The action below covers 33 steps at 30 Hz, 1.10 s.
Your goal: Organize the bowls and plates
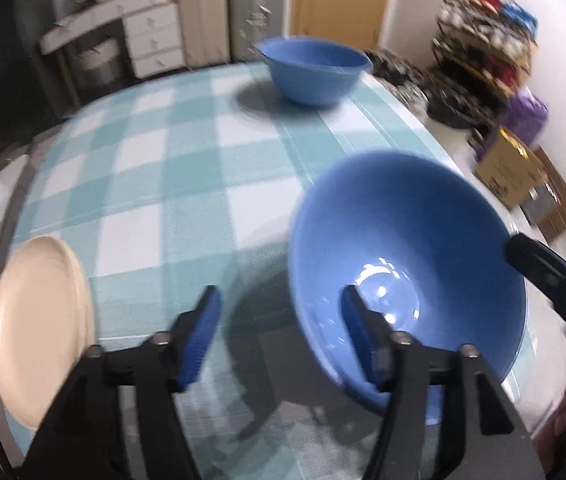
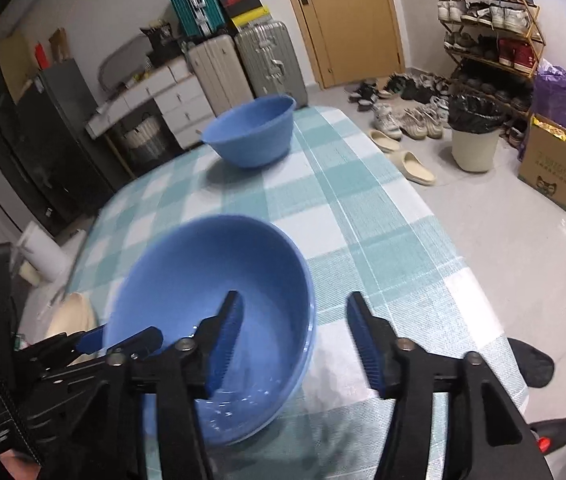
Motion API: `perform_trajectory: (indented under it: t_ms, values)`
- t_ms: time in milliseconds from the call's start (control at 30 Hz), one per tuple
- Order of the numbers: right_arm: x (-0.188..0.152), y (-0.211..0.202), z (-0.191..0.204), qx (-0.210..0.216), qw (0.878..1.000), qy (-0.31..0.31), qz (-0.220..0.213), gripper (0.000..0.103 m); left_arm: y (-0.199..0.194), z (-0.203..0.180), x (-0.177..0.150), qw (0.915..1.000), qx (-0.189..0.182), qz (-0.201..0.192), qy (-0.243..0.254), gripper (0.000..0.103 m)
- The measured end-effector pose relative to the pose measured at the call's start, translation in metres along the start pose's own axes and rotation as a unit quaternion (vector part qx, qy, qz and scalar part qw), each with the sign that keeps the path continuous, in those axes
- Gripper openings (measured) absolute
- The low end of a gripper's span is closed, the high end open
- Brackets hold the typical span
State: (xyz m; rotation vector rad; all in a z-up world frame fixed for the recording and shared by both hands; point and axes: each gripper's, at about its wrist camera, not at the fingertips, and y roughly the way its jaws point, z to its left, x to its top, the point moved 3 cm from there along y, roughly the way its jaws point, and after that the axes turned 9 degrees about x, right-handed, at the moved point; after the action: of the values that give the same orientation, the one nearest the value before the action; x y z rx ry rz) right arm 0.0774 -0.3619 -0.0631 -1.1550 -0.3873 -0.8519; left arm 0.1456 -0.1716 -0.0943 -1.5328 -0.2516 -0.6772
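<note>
Fingers (image 1: pixel 357 340) of the left gripper (image 1: pixel 281 336) stand apart, nothing pressed between the pads. The right-hand finger sits over the inside of the near blue bowl (image 1: pixel 423 248), the other finger over the checked cloth (image 1: pixel 187 168) to the bowl's left, so the bowl's near-left rim lies in the gap. Contact with the rim: cannot tell, since the view is blurred.

Right gripper (image 2: pixel 293 338): fingers (image 2: pixel 227 336) also apart, no grip. Its left-hand finger hangs inside the same bowl (image 2: pixel 211 280); the other is outside, over the cloth to the bowl's right, so the right wall of the bowl lies between them. In the right wrist view the bowl looks double-rimmed at its lower right edge, possibly two nested; not certain.

The bowl rests on the bench at its near edge. A second blue bowl (image 1: pixel 313 70) sits upright at the far end of the bench, well apart. A cream plate (image 1: pixel 39 328) lies at the bench's near-left edge, just left of the left gripper.
</note>
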Motion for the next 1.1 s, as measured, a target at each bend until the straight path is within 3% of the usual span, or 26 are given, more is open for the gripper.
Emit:
perform_trajectory:
  t_ms: [167, 300, 400, 533, 700, 833, 1100]
  values:
    - [0.001, -0.033, 0.019, 0.028, 0.996, -0.037, -0.075, 0.086, -0.031, 0.019, 0.001, 0.9973, 0.003, -0.065, -0.034, 0.083]
    - [-0.002, -0.042, 0.040, 0.047, 0.991, -0.083, -0.091, 0.087, -0.048, 0.030, 0.001, 0.9930, 0.015, -0.105, -0.053, 0.095]
    - [-0.006, -0.047, 0.054, 0.057, 0.988, -0.107, -0.100, 0.089, -0.061, 0.037, -0.003, 0.9879, 0.033, -0.136, -0.067, 0.096]
    - [-0.014, -0.055, 0.068, 0.070, 0.984, -0.118, -0.111, 0.091, -0.076, 0.040, -0.011, 0.9834, 0.026, -0.164, -0.072, 0.098]
    - [-0.028, -0.079, 0.092, 0.067, 0.968, -0.165, -0.174, 0.095, -0.095, 0.047, -0.021, 0.9737, 0.023, -0.209, -0.088, 0.101]
    - [-0.037, -0.096, 0.099, 0.068, 0.955, -0.177, -0.226, 0.102, -0.102, 0.053, -0.024, 0.9692, 0.032, -0.226, -0.092, 0.103]
    - [-0.045, -0.094, 0.097, 0.074, 0.961, -0.170, -0.205, 0.102, -0.090, 0.053, -0.027, 0.9727, 0.038, -0.207, -0.097, 0.103]
